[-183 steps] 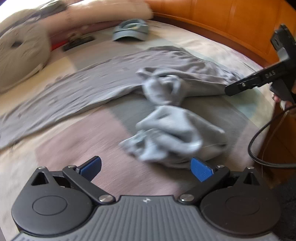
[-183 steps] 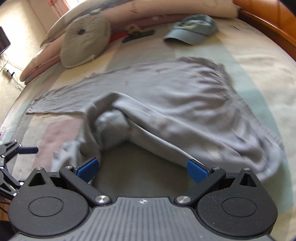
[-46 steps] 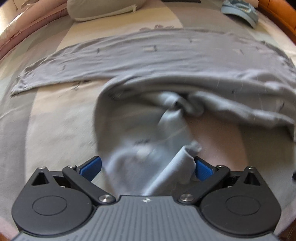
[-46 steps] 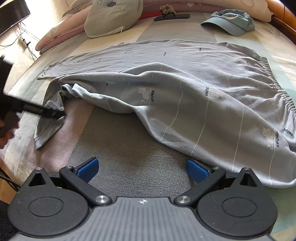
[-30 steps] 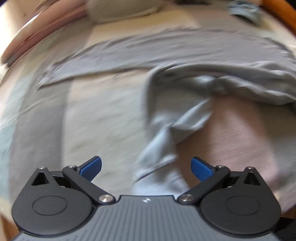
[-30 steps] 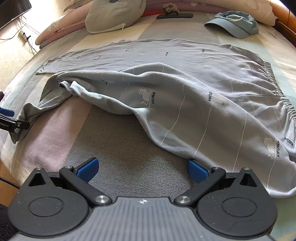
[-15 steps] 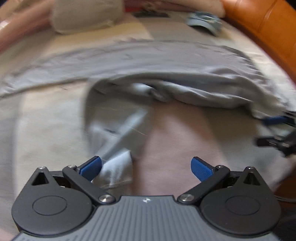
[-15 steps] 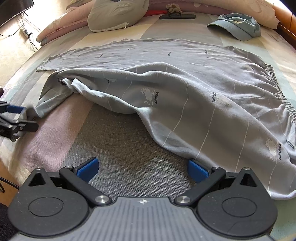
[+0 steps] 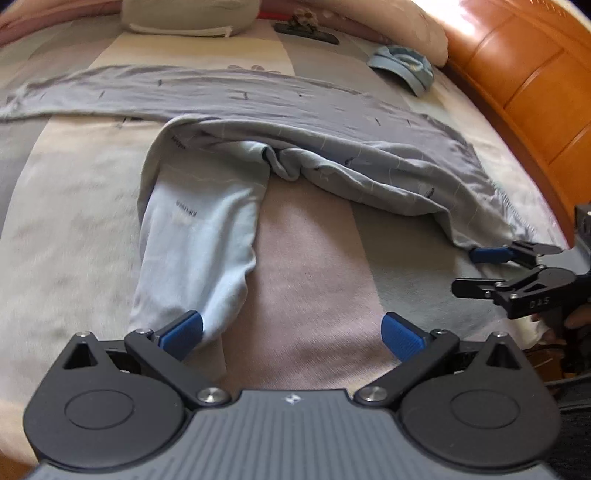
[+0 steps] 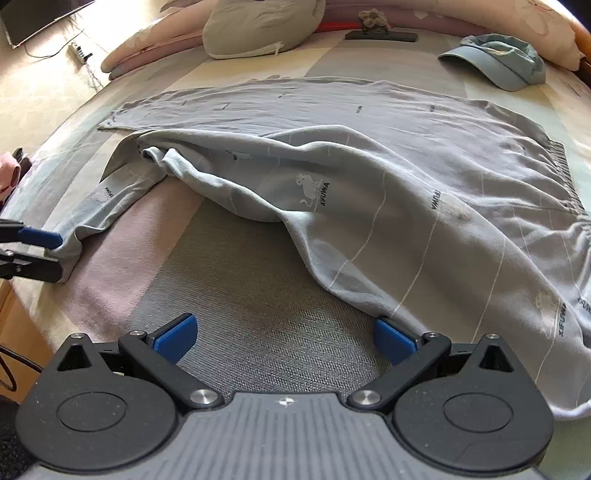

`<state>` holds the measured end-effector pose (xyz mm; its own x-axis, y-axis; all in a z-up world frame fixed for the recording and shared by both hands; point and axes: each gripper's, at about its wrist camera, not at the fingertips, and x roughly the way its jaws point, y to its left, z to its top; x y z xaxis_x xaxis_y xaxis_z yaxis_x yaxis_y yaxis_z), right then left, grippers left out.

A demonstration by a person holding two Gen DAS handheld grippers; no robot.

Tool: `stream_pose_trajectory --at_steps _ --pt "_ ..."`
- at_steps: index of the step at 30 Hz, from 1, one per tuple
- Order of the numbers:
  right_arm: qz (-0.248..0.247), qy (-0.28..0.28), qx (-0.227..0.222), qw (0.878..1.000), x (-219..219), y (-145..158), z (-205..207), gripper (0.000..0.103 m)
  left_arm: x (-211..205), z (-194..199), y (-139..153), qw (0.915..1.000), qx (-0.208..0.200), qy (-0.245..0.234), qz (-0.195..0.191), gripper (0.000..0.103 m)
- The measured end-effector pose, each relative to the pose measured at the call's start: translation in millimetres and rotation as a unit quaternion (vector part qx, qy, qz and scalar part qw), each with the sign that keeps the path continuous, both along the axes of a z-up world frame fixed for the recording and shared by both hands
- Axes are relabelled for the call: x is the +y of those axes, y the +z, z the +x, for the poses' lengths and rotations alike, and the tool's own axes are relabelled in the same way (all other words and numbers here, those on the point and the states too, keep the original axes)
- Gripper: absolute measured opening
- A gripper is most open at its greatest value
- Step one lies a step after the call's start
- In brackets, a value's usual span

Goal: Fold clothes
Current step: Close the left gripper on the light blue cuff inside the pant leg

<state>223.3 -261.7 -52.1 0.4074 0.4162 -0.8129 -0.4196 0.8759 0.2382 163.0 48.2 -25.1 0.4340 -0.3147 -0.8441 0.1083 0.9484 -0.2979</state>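
Grey trousers (image 9: 332, 110) lie spread across the bed (image 9: 306, 258). One leg stretches flat along the far side. The other leg (image 9: 199, 229) bends towards me, its cuff resting against the left finger of my open left gripper (image 9: 291, 330). In the right wrist view the trousers (image 10: 369, 155) show their gathered waistband (image 10: 561, 173) at the right. My right gripper (image 10: 284, 336) is open, and its right finger touches the near fabric edge. The left gripper (image 10: 33, 253) shows at the left edge by the cuff (image 10: 74, 243). The right gripper (image 9: 476, 271) sits at the waist corner.
A blue cap (image 10: 498, 62) lies at the far right and a grey pillow (image 10: 258, 26) at the far side, with a dark flat object (image 10: 380, 35) beside it. An orange wooden headboard (image 9: 517, 74) curves along the right. The bed's near edge drops to the floor at the left.
The crumpled near leg has been drawn out straight towards the left gripper. The left camera has swung right, bringing the right gripper into view. The right gripper has edged closer to the fabric.
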Motion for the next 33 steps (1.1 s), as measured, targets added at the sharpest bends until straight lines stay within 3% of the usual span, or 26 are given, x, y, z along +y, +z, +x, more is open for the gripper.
stream_pose_trajectory --at_steps 5,10,14,22,26,30,31,33 --pt "0.01 0.028 -0.002 1.0 7 5 5 0.103 8 -14 -16 0.9978 0.043 0.037 -0.035 0.102" --pt "0.008 0.052 -0.007 0.999 19 9 9 0.103 33 -28 -27 0.9913 0.042 0.105 -0.067 0.102" --pt "0.001 0.067 -0.006 0.998 30 10 8 0.103 46 -30 -30 0.9873 0.022 0.135 -0.081 0.102" --pt "-0.01 0.064 0.004 0.998 46 9 2 0.103 70 -6 -39 0.9718 -0.012 0.162 -0.17 0.102" --pt "-0.013 0.054 0.01 0.998 51 7 0 0.103 89 -6 -48 0.9463 -0.019 0.207 -0.248 0.102" --pt "-0.017 0.049 0.015 0.999 55 6 1 0.103 105 -12 -65 0.908 -0.03 0.259 -0.328 0.102" --pt "-0.018 0.049 0.015 0.999 56 5 1 0.103 108 -15 -70 0.8986 -0.034 0.272 -0.343 0.101" --pt "-0.02 0.051 0.016 0.998 56 5 3 0.103 110 -19 -73 0.8883 -0.047 0.288 -0.355 0.1"
